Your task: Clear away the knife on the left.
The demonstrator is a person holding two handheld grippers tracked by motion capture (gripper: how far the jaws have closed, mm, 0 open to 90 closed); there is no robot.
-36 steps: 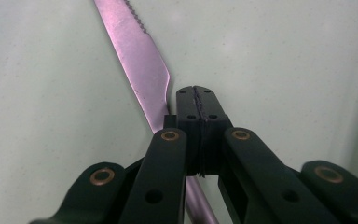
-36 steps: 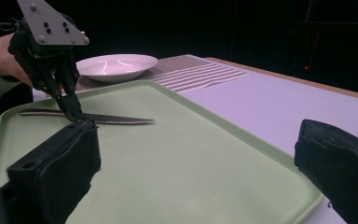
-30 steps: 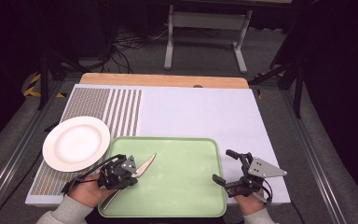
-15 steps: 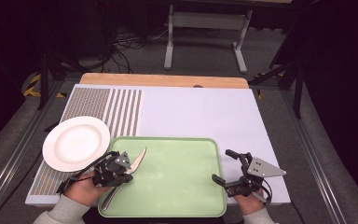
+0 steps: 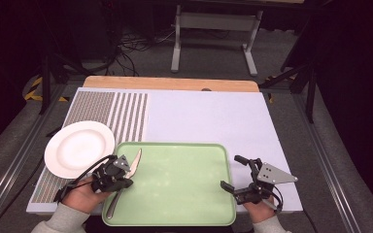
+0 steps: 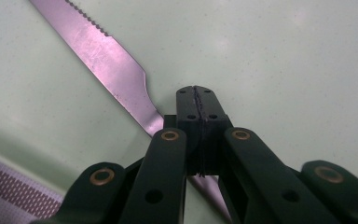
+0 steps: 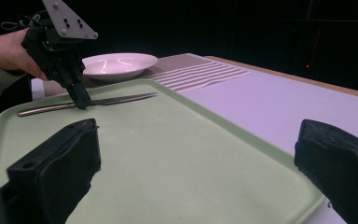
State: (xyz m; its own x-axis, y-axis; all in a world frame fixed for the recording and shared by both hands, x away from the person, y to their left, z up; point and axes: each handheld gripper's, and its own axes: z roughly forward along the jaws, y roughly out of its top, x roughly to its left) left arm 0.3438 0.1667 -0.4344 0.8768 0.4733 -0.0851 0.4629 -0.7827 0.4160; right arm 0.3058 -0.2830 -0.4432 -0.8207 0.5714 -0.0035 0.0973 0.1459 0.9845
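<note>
Left gripper view: left claw [image 6: 199, 105] pinching knife [image 6: 103, 56] on tray [image 6: 284, 70], right claw [image 7: 191, 163] spread; next, probably lift toward plate [image 5: 79, 147].

The high view looks down and forward over the whole table; the left gripper view sits very close above the green tray [image 5: 184, 194], the right gripper view looks low across it

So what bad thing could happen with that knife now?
The left gripper pinches the knife with shut jaws at one thin spot near the handle, so it might twist or slip out. Its toothed blade could scrape the green tray. The white plate sits close, so a swing might knock it.
</note>
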